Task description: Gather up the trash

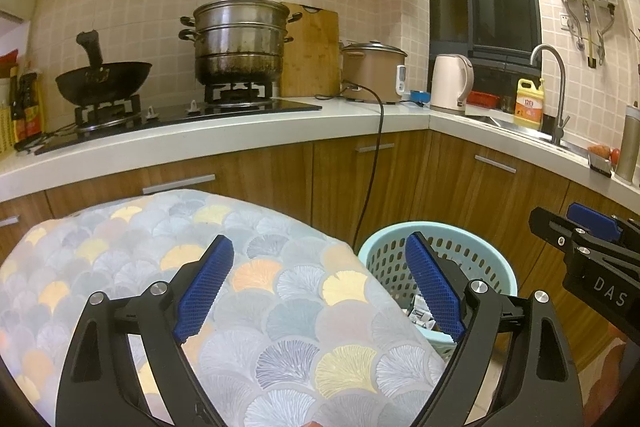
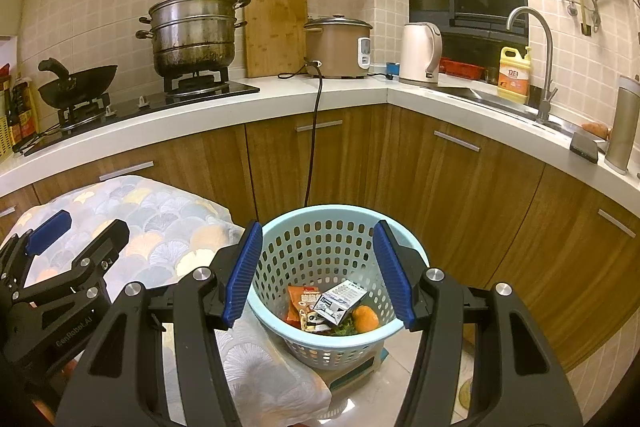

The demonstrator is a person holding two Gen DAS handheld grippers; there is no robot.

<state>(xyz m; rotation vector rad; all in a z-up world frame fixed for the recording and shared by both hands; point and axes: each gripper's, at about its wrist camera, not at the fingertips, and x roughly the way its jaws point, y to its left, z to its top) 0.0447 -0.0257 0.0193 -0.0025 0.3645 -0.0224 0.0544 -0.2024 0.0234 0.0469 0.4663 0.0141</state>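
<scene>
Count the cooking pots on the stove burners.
2. A black wok sits on the left burner; a stacked steel steamer pot sits on the right burner, beside the cutting board. None looks hidden.

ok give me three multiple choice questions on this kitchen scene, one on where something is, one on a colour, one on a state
1. Where does the wok sit?
A. on the left burner
B. in the sink
C. on the floor

2. What colour is the basket?
A. red
B. light blue
C. black

3. How is the right gripper?
A. shut on a wrapper
B. shut on nothing
C. open and empty

Answers:
1. A, it rests on the burner left of the steamer pot.
2. B, its perforated wall is pale blue.
3. C, its blue pads stand wide apart above the basket with nothing between them.
</scene>
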